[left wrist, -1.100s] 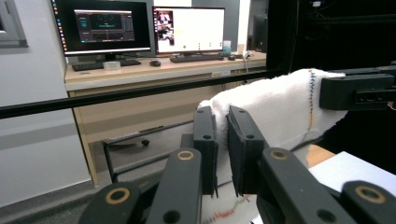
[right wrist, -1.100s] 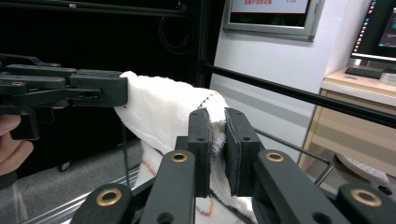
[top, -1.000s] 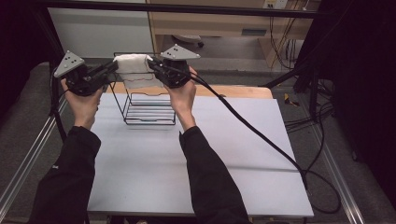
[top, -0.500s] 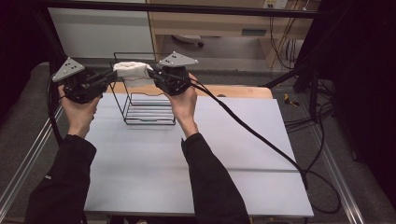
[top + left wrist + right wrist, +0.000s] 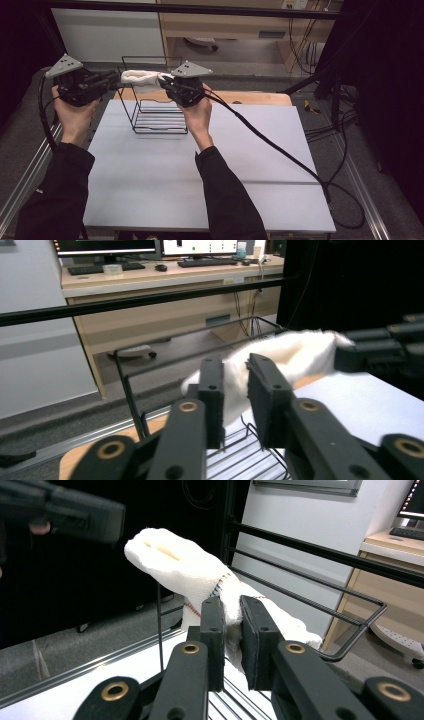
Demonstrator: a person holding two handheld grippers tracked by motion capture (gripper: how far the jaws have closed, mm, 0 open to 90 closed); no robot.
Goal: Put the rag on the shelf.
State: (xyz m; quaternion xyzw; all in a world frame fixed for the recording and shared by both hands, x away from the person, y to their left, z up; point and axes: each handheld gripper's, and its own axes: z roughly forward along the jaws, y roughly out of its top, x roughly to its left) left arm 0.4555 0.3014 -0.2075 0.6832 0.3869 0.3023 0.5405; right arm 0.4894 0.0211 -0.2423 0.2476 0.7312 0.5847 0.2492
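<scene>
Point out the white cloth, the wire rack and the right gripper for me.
white cloth [image 5: 141, 79], high view, its middle between both grippers
wire rack [image 5: 159, 121], high view, its base bars
right gripper [image 5: 231, 611], right gripper view, between its fingertips

High view: light falls evenly from above onto my bench [image 5: 200, 165], which reads pale and matte with no glare. Surroundings drop to near black at left and right edges; my sleeves lose all detail. Soft, faint shadows under the wire rack [image 5: 155, 107]. Picture slightly soft overall, grainy in the dark areas.

Left gripper view: the white cloth [image 5: 280, 360] is bright, smeared by blur, its texture washed out. Background desk is moderately sharp, right side black.

Right gripper view: cloth is crisp enough to show stitching; upper left dark and out of focus. Bright wall behind.
</scene>
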